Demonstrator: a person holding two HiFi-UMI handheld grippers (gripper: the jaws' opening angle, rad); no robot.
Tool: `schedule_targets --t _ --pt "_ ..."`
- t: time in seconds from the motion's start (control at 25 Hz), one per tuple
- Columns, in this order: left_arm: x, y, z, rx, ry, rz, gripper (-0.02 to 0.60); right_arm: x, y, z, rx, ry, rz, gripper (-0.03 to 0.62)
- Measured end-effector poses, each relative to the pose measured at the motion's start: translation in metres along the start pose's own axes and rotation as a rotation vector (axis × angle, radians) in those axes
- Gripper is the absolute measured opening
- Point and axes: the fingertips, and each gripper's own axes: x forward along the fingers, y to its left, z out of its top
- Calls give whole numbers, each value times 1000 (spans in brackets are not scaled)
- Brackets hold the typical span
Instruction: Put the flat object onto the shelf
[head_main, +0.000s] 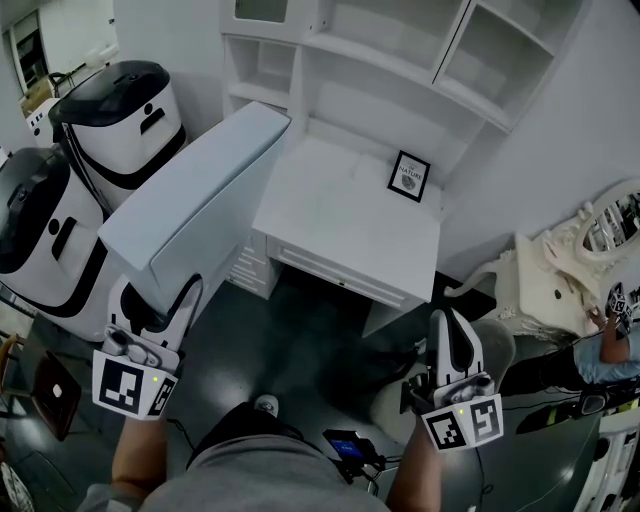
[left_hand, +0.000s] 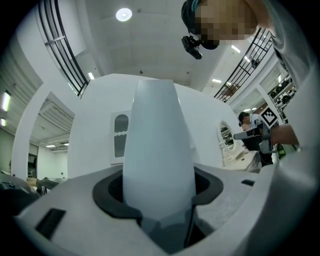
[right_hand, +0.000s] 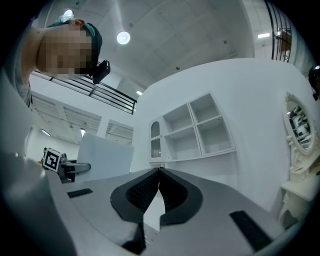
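The flat object (head_main: 200, 195) is a large pale blue-white slab, held edge-up and tilted, reaching from my left gripper (head_main: 158, 296) toward the white desk (head_main: 330, 230). In the left gripper view the flat object (left_hand: 157, 150) fills the gap, and the left gripper (left_hand: 159, 200) is shut on its lower edge. The white shelf unit (head_main: 400, 55) with open compartments rises behind the desk. My right gripper (head_main: 451, 322) hovers low at the right, in front of the desk, shut and holding nothing. The right gripper view shows the right gripper (right_hand: 159, 172) with its tips touching, the shelf unit (right_hand: 192, 130) beyond, and the flat object (right_hand: 105, 157) at the left.
A small black-framed picture (head_main: 409, 176) stands at the desk's back right. Two white-and-black machines (head_main: 120, 110) (head_main: 40, 240) stand at the left. An ornate white dresser with a mirror (head_main: 585, 250) and a person (head_main: 615, 340) are at the right. Dark floor lies before the desk.
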Motion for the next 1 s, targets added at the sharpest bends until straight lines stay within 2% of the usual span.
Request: schedule_targets --t 0.32,0.64,1.0 --pt "29 21 -14 -9 6 -25 264 31 -4 -9 11 7 -14 28" --pt "43 25 -24 -27 33 -50 264 48 -12 -12 27 24 -22 28" --pt "80 29 -29 -18 40 -14 264 96 -42 -13 43 7 29 28"
